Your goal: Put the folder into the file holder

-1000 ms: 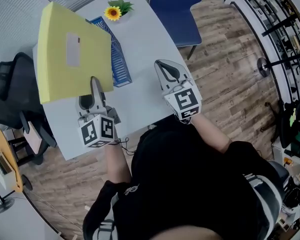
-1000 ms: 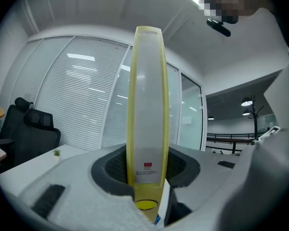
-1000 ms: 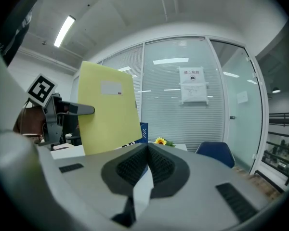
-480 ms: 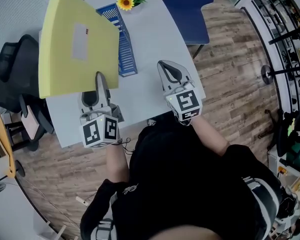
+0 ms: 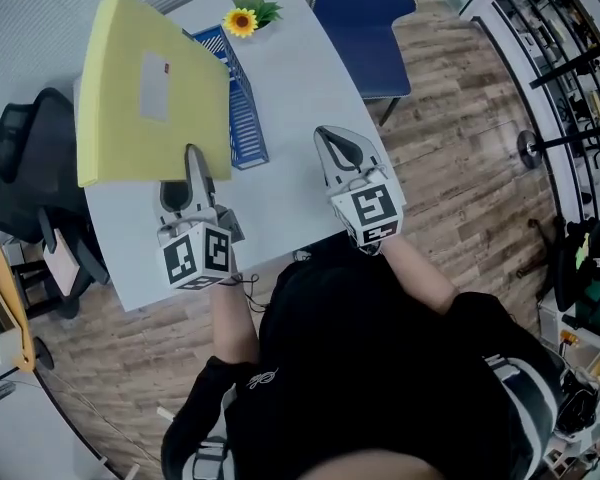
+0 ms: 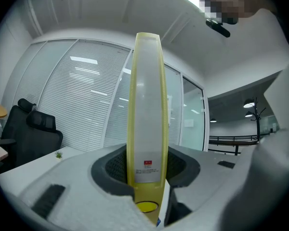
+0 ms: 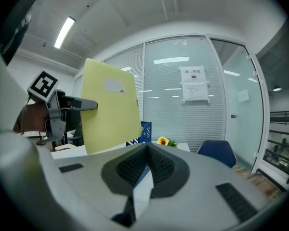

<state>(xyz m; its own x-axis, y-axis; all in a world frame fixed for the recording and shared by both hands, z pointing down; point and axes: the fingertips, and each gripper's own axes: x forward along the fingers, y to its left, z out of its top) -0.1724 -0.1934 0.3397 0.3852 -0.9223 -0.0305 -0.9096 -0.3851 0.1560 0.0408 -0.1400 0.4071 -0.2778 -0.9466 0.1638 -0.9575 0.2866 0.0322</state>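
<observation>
A yellow folder [image 5: 150,88] with a white label is held up edge-on above the left part of the white table [image 5: 300,78]. My left gripper [image 5: 192,160] is shut on its lower edge; in the left gripper view the folder [image 6: 145,129] stands upright between the pads. A blue slatted file holder [image 5: 242,118] lies on the table just right of the folder, partly hidden by it. My right gripper [image 5: 332,138] hovers over the table's near right edge, shut and with nothing in it. From the right gripper view, the folder [image 7: 111,107] is at the left and the file holder [image 7: 145,128] behind it.
A potted sunflower [image 5: 242,23] stands at the far end of the table. A blue chair [image 5: 365,28] is behind the table at the right, a black office chair [image 5: 25,168] at the left. Wooden floor and metal shelving [image 5: 560,58] lie to the right.
Only the head view has swayed a little. Both grippers and the folder keep their places over the table.
</observation>
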